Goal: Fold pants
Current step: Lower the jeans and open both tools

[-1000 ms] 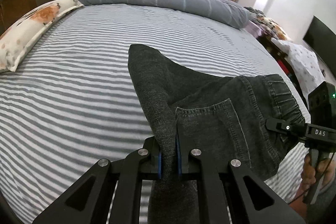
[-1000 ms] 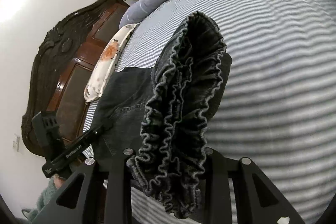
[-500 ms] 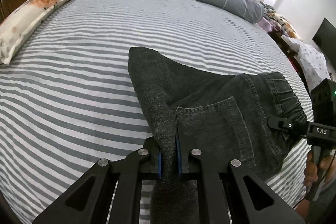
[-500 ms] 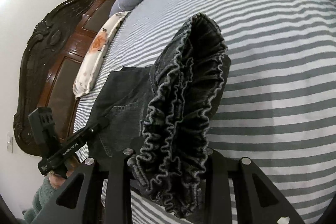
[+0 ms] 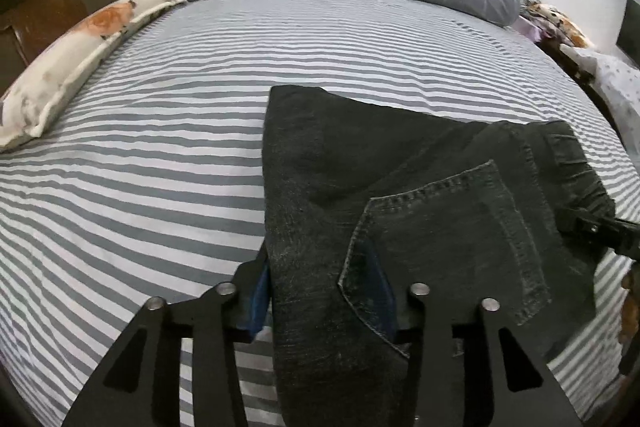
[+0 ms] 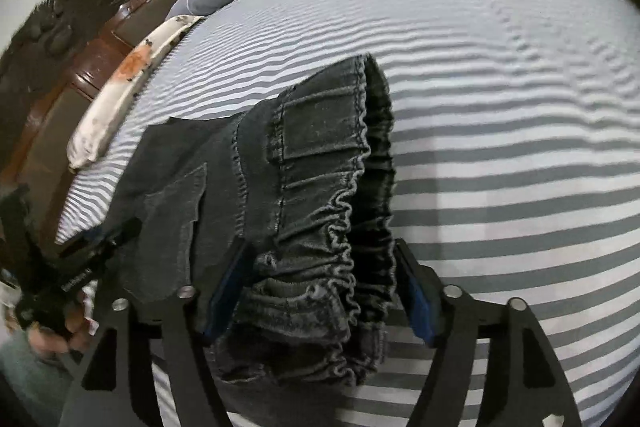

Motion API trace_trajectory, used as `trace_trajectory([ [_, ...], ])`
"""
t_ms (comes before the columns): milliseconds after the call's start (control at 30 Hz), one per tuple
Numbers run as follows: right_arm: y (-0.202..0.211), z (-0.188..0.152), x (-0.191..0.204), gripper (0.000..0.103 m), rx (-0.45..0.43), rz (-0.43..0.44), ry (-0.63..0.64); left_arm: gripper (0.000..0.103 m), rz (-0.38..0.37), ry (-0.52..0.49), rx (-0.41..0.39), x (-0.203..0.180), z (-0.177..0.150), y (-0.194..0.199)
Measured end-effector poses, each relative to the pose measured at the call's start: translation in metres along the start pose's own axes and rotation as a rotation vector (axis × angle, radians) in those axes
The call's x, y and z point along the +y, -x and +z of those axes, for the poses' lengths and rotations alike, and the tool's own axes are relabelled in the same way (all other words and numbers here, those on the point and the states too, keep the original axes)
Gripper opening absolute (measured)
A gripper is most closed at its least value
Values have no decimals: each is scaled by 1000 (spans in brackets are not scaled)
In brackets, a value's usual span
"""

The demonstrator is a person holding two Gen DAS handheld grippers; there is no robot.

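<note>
On the far left of the left wrist view a cream pillow with orange flower print [image 5: 86, 55] lies along the edge of the grey-and-white striped bed sheet [image 5: 160, 155]; toward the middle, the dark charcoal denim pants [image 5: 400, 187] lie folded on that sheet, back pocket up, waistband to the right. The left claw [image 5: 320, 301] is opening; the folded edge of the pants runs between its blue pads [image 5: 256, 301] without being pinched, so the cloth is released there. At the right edge of that view the other tool's black tip sits at the waistband.

In the right wrist view the right claw [image 6: 320, 291] is likewise opening; the gathered elastic waistband [image 6: 320, 211] bunches between its blue pads [image 6: 224, 303], which stand clear of it.

Judged by the look, the denim is soft but fairly thick and heavy for cloth; it should drape and sag rather than hold a shape, yet its rough weave should grip well and not slip. The stacked waistband is the bulkiest hold and needs wide jaws; the thinner folded edge and the corners look easier to pinch; taking two corners at once should keep the layers from sliding apart.
</note>
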State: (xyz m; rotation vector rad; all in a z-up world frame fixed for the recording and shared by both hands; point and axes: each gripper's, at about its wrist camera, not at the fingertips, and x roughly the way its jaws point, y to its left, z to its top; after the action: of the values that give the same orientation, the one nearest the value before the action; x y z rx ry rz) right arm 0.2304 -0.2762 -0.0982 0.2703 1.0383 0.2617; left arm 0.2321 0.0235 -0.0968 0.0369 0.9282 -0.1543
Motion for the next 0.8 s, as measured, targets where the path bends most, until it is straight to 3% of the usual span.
trace_trajectory([
  [100, -2, -5, 7, 76, -23, -89, 61, 60, 49, -9, -22, 0, -4, -4],
  [200, -10, -7, 4, 77, -16, -110, 58, 63, 41, 23, -22, 5, -6, -8],
  [300, -11, -7, 1, 79, -26, -111, 58, 73, 53, 48, -29, 11, -8, -11],
  [467, 1, -6, 4, 80, -45, -126, 35, 74, 57, 77, -10, 13, -6, -5],
  [633, 41, -14, 26, 83, -136, -201, 87, 74, 104, 44, -32, 3, -12, 24],
  [800, 80, -35, 50, 97, -219, -264, 89, 74, 151, 31, -59, -7, -29, 63],
])
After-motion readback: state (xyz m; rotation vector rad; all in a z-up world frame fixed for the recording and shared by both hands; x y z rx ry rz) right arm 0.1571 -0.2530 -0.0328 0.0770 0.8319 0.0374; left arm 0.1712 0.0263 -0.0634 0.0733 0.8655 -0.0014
